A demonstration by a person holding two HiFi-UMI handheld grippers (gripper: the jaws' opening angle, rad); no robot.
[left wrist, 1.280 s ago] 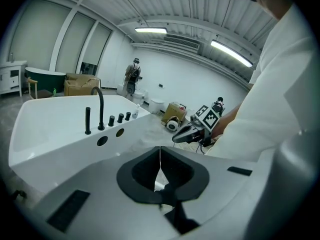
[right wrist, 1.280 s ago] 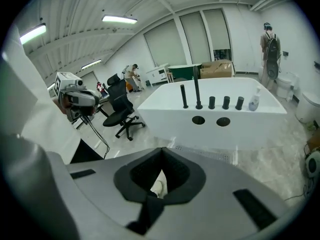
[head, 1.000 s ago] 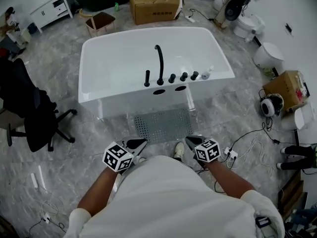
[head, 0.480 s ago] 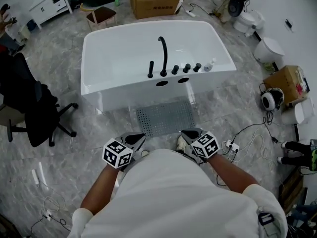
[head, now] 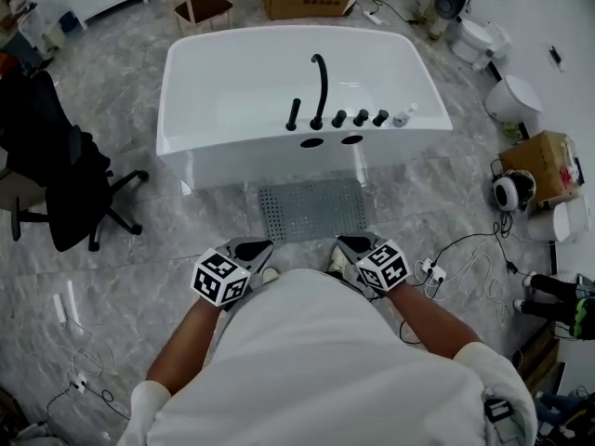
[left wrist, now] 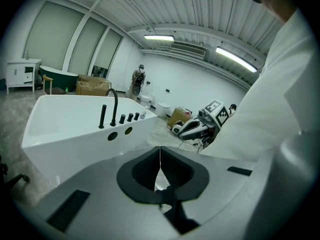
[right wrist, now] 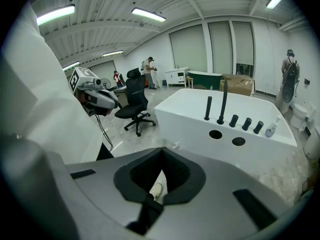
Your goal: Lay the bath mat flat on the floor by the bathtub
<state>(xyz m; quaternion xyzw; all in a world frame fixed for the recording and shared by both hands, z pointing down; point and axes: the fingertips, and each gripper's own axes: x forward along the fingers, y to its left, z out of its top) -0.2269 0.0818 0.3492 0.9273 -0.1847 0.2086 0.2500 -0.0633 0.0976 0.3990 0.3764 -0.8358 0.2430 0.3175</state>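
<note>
Currently the grey perforated rubber bath mat (head: 313, 209) lies flat on the floor at 12 o'clock, beside the white bathtub (head: 242, 100). Probably light, floppy: grasp an edge. Fingers of left gripper (head: 255, 247) and right gripper (head: 349, 242): closed, empty.

Upper centre: tub (head: 232, 82) blocks the full width ahead. Its faucet (head: 321, 86) and knobs (head: 360, 117) stand on the near rim.

Centre: the floor (head: 186, 235) strip before the tub carries only the flat mat (head: 313, 209), open to reach from above. Left gripper (head: 251, 248) and right gripper (head: 351, 243), jaws together, hang just short of the mat's near edge.

Left: chair (head: 56, 170), with bare floor between it and the mat.

Right and lower right: cables (head: 465, 249) and box (head: 544, 161) obstruct.
</note>
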